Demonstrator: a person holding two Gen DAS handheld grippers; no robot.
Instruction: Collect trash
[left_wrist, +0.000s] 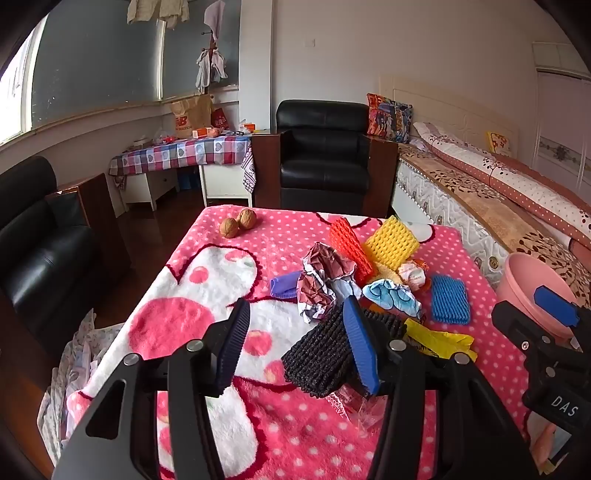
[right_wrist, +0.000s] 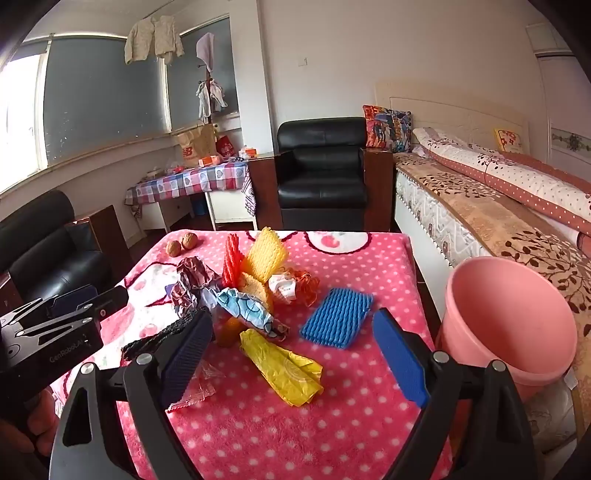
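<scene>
A heap of trash lies on the pink dotted blanket: crumpled paper, an orange foam net, a yellow foam net, a blue foam net, a blue-white wrapper, a yellow plastic bag and a black foam net. My left gripper is open just above the black net, whose edge reaches between the fingers without being pinched. My right gripper hangs open over the yellow bag. A pink bin stands at the table's right edge.
Two walnuts sit at the far left corner. A clear wrapper lies near the front. Black armchairs stand behind and to the left, a bed to the right, and a checked-cloth desk under the window.
</scene>
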